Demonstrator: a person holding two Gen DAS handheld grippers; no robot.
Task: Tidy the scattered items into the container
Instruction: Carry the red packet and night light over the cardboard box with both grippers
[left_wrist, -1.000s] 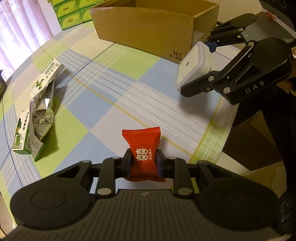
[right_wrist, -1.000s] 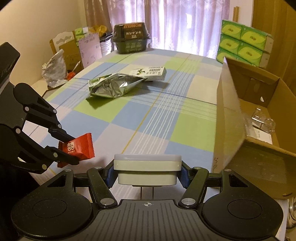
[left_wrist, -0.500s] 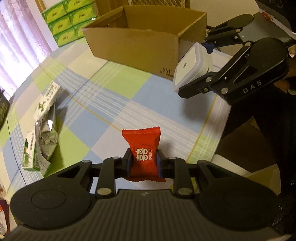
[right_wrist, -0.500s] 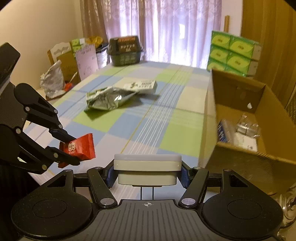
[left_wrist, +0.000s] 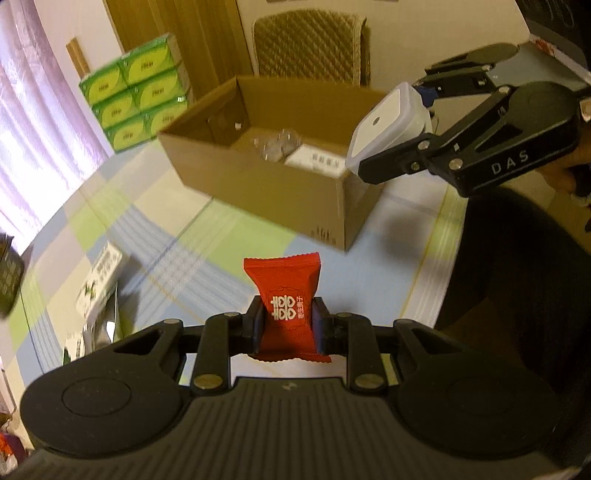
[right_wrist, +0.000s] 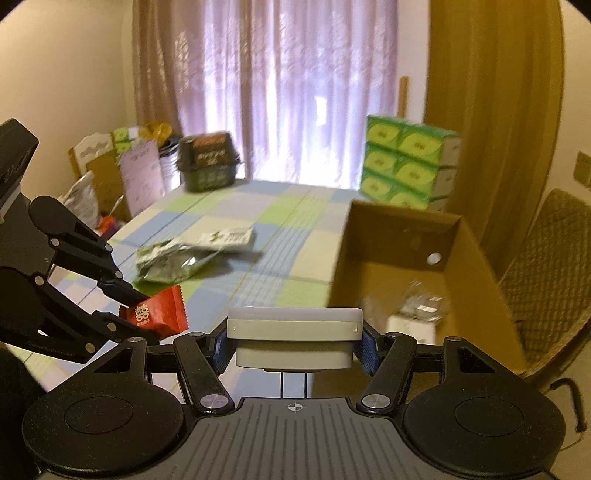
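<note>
While both grippers hang in the air short of the cardboard box, each carries one item for it: the left gripper has its jaws clamped on a red candy packet, and the right gripper has its jaws closed on the sides of a small white lidded box. The cardboard box stands open on the checked tablecloth and already holds a few small things, too blurred to name. A foil pouch and a flat carton lie on the cloth, well away from it. The risks look plain enough: let go too early and either item would likely drop on the table outside the near wall; the thin packet could also slip or twist in its narrow hold; and two grippers heading for one opening might knock together or clip the rim.
</note>
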